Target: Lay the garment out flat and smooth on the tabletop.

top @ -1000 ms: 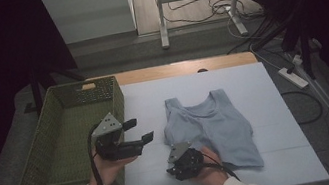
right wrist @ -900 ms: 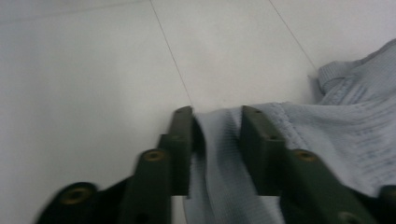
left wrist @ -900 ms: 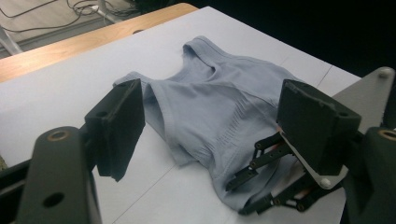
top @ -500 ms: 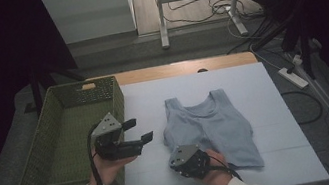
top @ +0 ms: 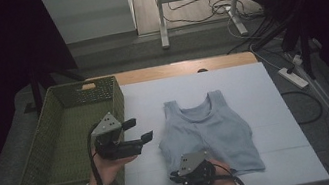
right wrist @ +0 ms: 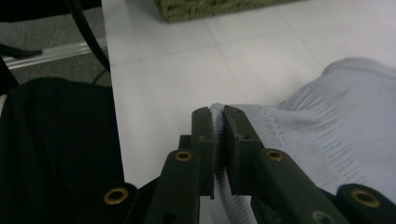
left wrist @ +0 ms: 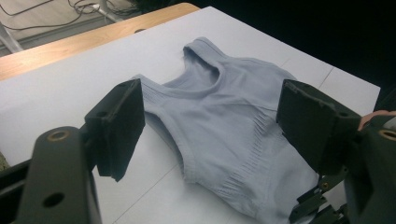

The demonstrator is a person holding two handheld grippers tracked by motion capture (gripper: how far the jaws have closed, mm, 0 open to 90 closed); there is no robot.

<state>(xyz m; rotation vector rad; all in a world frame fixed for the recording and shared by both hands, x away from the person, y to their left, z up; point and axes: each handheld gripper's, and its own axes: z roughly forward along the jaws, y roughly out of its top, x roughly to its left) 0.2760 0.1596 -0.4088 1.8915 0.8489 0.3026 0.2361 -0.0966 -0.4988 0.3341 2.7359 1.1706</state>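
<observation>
High view: right tongs (top: 181, 177) have just been closing and pinch the hem of the pale blue tank top (top: 210, 133).
Left tongs (top: 139, 130), released, hover seemingly just left of it, beside the wicker basket (top: 58, 135).

left claw (top: 139, 130): black two-jaw, jaws wide apart, nothing between, pointing level to the right, held in left hand, white sleeve | right claw (right wrist: 218, 116): black two-jaw, jaws just closed, clamped on light blue ribbed cloth edge (right wrist: 216, 122), low at near edge
</observation>
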